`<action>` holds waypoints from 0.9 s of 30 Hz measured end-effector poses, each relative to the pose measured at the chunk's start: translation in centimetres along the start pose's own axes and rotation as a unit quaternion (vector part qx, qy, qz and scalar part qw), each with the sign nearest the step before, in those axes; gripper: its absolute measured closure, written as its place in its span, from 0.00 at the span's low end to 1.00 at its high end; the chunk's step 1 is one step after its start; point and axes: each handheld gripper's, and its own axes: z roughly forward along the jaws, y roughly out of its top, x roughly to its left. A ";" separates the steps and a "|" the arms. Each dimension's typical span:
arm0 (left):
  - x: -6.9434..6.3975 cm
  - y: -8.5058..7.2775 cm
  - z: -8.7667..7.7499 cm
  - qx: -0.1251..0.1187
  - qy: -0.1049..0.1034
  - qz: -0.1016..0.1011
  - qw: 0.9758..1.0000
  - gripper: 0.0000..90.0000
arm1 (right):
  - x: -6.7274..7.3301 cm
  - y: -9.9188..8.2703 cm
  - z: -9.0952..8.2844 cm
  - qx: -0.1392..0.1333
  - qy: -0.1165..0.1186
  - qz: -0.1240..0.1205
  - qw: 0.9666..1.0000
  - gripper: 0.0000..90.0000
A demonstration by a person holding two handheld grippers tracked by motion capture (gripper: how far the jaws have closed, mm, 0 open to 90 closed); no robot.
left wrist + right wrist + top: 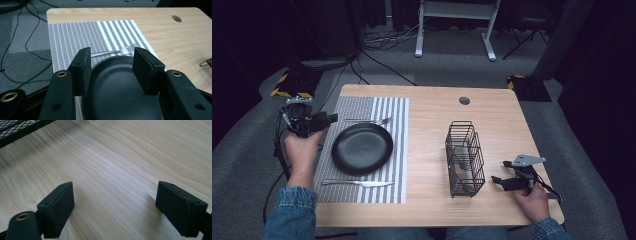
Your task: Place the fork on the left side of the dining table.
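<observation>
A black plate (362,148) lies on a striped placemat (387,107), with a fork (369,120) on its far side and a knife (357,183) on its near side. My left gripper (324,120) is held off the table's left edge, level with the fork, open and holding nothing. In the left gripper view its jaws (112,65) frame the plate (120,92) and the fork (117,51) from above. My right gripper (500,171) rests low at the right of a black wire basket (465,157), open over bare wood (120,165).
The wooden table (432,120) has a cable hole (464,100) near its far edge. Bare wood lies between the placemat and the basket. Cables run over the grey floor (382,65) behind the table. A corner of the basket (17,130) sits ahead of the right jaws.
</observation>
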 end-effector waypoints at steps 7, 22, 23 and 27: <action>-0.9 -1.3 -1.6 -0.020 -0.023 0.000 1.000 0.54 | 0.0 0.0 0.0 -0.001 0.000 0.000 1.000 0.17; -3.1 -6.2 -4.8 -0.034 -0.017 0.027 0.999 0.50 | 0.0 0.0 0.0 0.000 0.000 0.000 1.000 0.17; -3.2 -6.7 -5.0 -0.035 -0.016 0.028 0.999 0.50 | 0.0 0.0 0.0 0.000 0.000 0.000 1.000 0.17; -3.4 -8.5 -5.4 -0.037 -0.012 0.039 0.998 0.48 | 0.0 0.0 0.0 -0.001 0.000 0.000 1.000 0.17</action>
